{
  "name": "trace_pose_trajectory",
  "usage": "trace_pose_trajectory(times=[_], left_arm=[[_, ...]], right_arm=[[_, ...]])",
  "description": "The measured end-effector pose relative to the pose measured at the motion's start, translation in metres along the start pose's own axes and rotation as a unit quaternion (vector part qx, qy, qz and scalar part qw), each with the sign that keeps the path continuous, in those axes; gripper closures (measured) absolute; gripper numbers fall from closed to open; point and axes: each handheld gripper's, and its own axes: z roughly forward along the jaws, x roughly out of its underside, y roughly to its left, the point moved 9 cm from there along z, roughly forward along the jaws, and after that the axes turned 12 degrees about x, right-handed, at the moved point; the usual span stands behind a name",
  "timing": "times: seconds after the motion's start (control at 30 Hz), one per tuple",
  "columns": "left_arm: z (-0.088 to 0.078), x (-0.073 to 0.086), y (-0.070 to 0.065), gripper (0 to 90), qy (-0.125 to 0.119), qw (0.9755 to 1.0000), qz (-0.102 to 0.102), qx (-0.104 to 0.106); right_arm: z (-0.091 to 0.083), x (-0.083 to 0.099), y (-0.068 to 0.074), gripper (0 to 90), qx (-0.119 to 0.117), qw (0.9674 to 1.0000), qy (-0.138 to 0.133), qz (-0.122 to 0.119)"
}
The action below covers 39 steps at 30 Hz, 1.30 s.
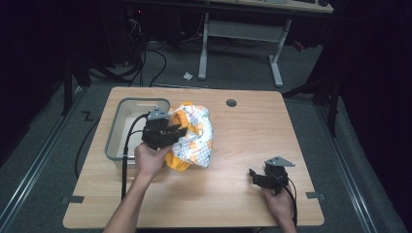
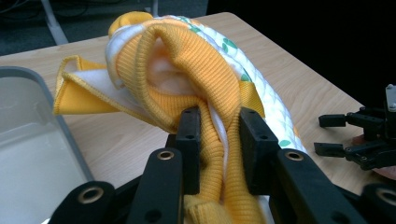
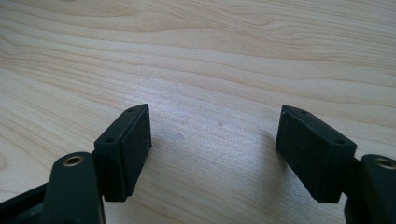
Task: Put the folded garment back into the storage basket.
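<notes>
A bunched garment, orange knit with a white printed quilted side, hangs in the air just right of the grey bin. My left gripper is shut on its orange ribbed fabric, which fills the gap between the two black jaws; my left gripper holds it above the table. My right gripper rests low over the table at the front right, open, and my right gripper has only bare wood between its jaws. It also appears as my right gripper at the far right of the left gripper view.
The wooden table has a cable hole near its back edge. The grey bin looks empty inside. Behind the table stand a white desk frame and floor cables.
</notes>
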Motion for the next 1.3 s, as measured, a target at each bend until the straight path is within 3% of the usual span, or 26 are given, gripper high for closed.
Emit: trace_pose_trajectory(times=[0.8,1.3], left_arm=[[-0.055,-0.009,0.040,72.0,-0.026,0.9990,-0.013,-0.035],[-0.075,-0.004,0.068,71.9,-0.024,0.9977,-0.024,-0.058]], right_arm=[[0.000,0.000,0.000,26.9,0.000,1.0000,0.000,0.000],[0.000,0.000,0.000,26.9,0.000,1.0000,0.000,0.000]])
